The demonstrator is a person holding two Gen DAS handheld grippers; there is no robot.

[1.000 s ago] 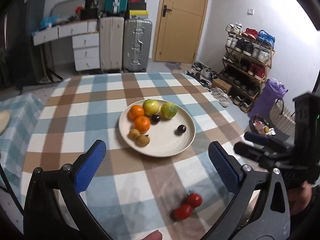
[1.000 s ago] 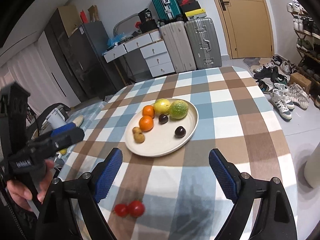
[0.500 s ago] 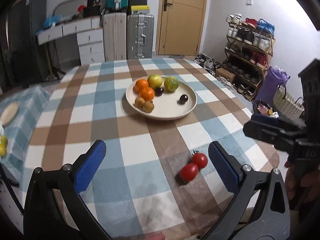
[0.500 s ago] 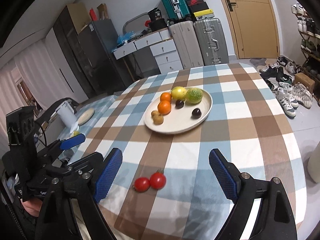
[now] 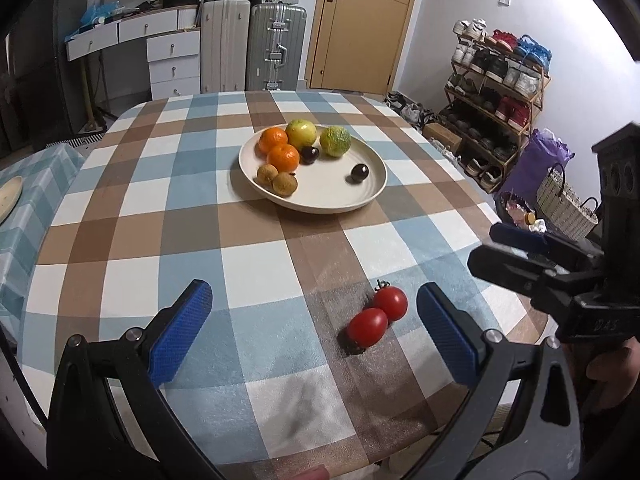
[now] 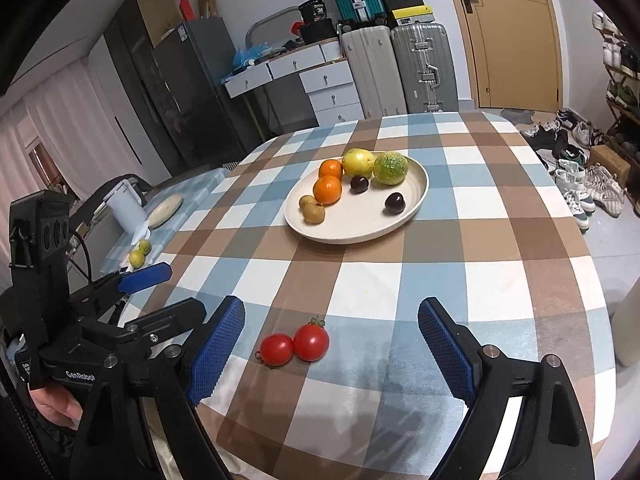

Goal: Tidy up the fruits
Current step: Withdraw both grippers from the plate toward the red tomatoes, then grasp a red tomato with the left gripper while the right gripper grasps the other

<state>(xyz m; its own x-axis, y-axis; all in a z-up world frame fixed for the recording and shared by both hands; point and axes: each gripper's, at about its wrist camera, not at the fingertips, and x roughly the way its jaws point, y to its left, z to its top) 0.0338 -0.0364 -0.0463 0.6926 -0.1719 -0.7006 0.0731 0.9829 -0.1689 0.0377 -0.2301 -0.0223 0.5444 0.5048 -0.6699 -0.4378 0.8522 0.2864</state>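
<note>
Both grippers [image 5: 316, 332] [image 6: 332, 344] gape empty over checked tablecloth [image 5: 192, 220]; suitcases [image 5: 276, 46] behind.

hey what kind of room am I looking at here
Most likely a lived-in room of a home, a dining and entry area. A table with a checked tablecloth holds a plate of fruit, a shoe rack stands by the wooden door, and suitcases line the wall.

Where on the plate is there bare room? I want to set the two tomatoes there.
The plate's near-right part is bare, around the lone dark plum. Its far-left side is crowded: oranges, longans, green fruits. The tomatoes lie on open cloth near the table edge.
</note>
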